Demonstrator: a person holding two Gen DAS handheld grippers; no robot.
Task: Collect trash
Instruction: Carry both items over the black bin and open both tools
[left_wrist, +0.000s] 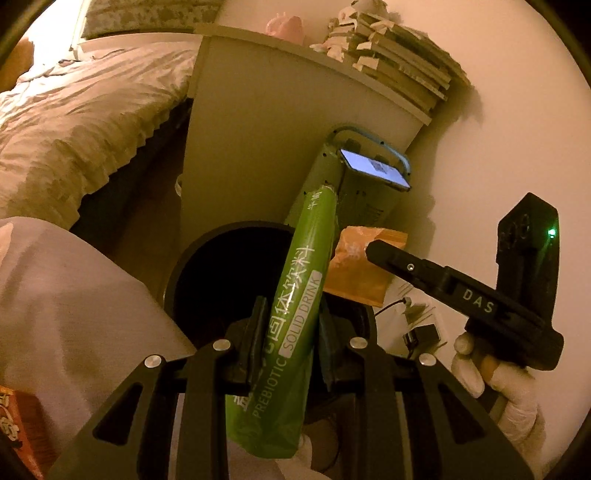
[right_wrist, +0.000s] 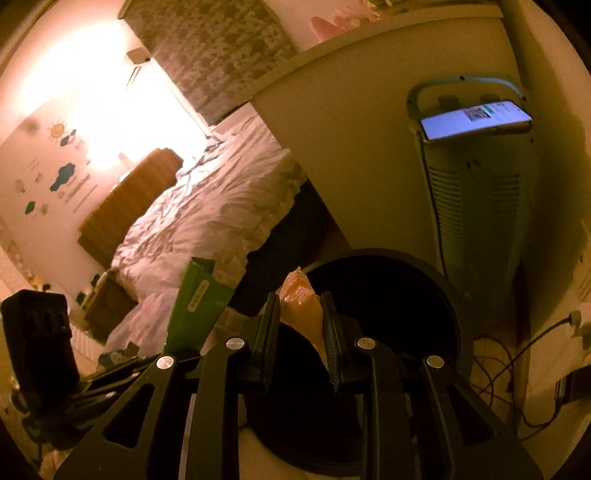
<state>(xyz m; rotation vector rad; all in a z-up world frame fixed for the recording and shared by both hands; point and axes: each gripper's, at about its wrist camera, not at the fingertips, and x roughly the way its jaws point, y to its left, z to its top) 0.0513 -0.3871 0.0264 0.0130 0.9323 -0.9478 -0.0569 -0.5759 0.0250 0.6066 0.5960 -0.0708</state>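
My left gripper is shut on a green drink sachet printed "PREBIOTIC SOLID DRINK", held over the dark round bin. The sachet also shows in the right wrist view, at the left. My right gripper is shut on an orange wrapper above the same bin. In the left wrist view the right gripper reaches in from the right with the orange wrapper at its tip, over the bin's far rim.
A white cabinet stands behind the bin, with a stack of books on top. A tower heater with a lit phone on it stands to the right. The bed lies left. Cables trail on the floor.
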